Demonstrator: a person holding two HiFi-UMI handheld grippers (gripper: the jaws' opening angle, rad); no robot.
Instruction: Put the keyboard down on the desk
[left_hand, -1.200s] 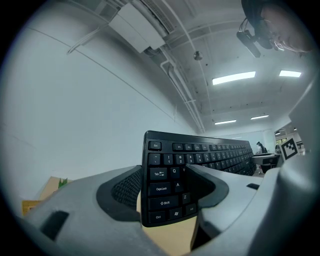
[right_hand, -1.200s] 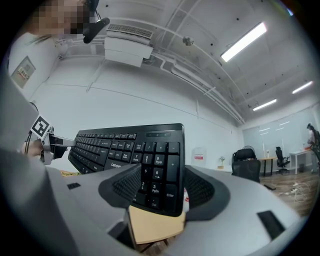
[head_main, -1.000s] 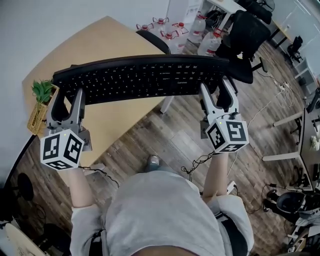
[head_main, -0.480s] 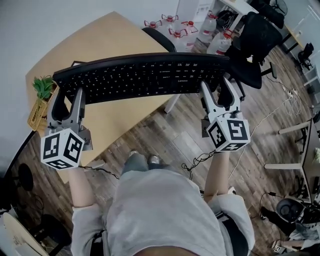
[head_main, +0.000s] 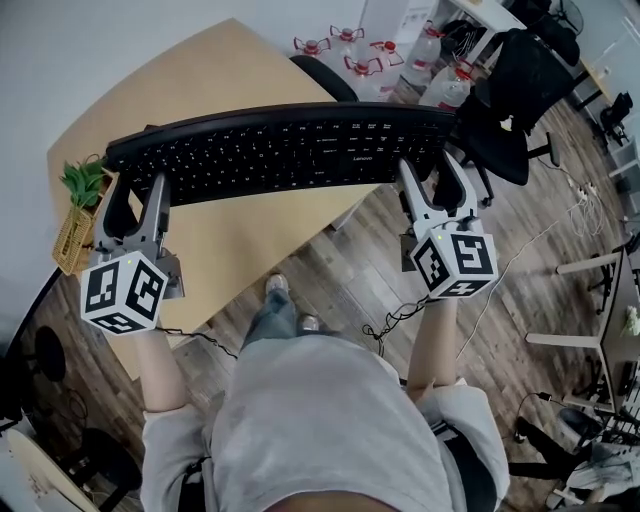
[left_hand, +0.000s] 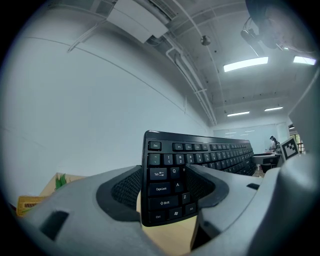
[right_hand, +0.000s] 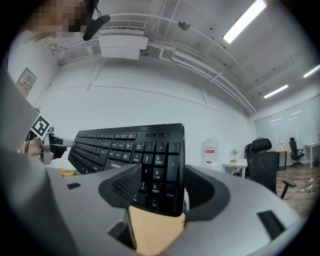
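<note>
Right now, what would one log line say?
left gripper: shut on keyboard | right gripper: shut on keyboard | keyboard: airborne, partly over desk

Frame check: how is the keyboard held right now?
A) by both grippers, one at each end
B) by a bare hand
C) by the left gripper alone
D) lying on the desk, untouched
A: the left gripper and the right gripper each clamp one end of the keyboard.

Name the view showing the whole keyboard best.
Head view: the keyboard shows end to end, held by left gripper and right gripper. The left gripper view foreshortens it from the Esc end in its jaws; the right gripper view, from the numpad end.
</note>
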